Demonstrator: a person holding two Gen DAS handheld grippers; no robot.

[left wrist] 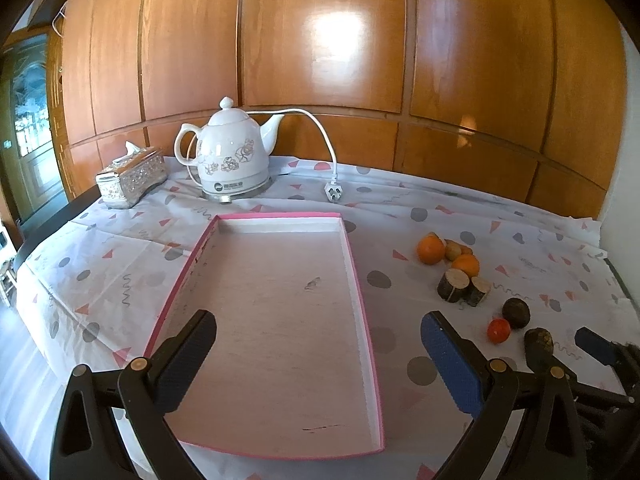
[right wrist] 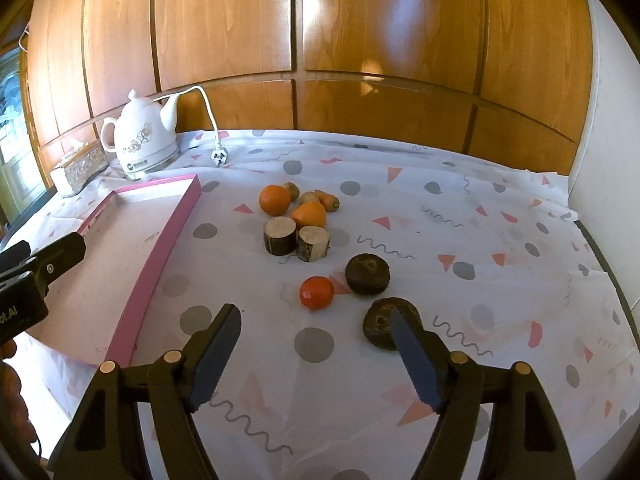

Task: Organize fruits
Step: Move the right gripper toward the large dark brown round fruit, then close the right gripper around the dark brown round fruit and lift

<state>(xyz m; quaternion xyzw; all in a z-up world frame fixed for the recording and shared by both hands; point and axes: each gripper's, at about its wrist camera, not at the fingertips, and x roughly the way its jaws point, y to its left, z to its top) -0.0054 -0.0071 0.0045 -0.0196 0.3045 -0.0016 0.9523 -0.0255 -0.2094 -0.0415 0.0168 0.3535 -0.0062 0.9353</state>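
Note:
A shallow pink-rimmed tray (left wrist: 354,276) lies empty on the patterned tablecloth. My left gripper (left wrist: 318,322) hangs open over it, holding nothing. To the tray's right lie two oranges (right wrist: 274,199) (right wrist: 310,214), a small carrot (right wrist: 330,201), two short log pieces (right wrist: 279,235) (right wrist: 313,243), a small red tomato (right wrist: 317,292) and two dark round fruits (right wrist: 367,273) (right wrist: 378,326). My right gripper (right wrist: 315,314) is open just short of the tomato, with only cloth between its fingers. Its right finger covers part of the nearer dark fruit.
A white floral kettle (left wrist: 232,156) with its cord and plug (left wrist: 334,192) stands at the back, beside a silver tissue box (left wrist: 132,178). Wooden panels close off the far side. The table's left edge drops off beyond the tissue box.

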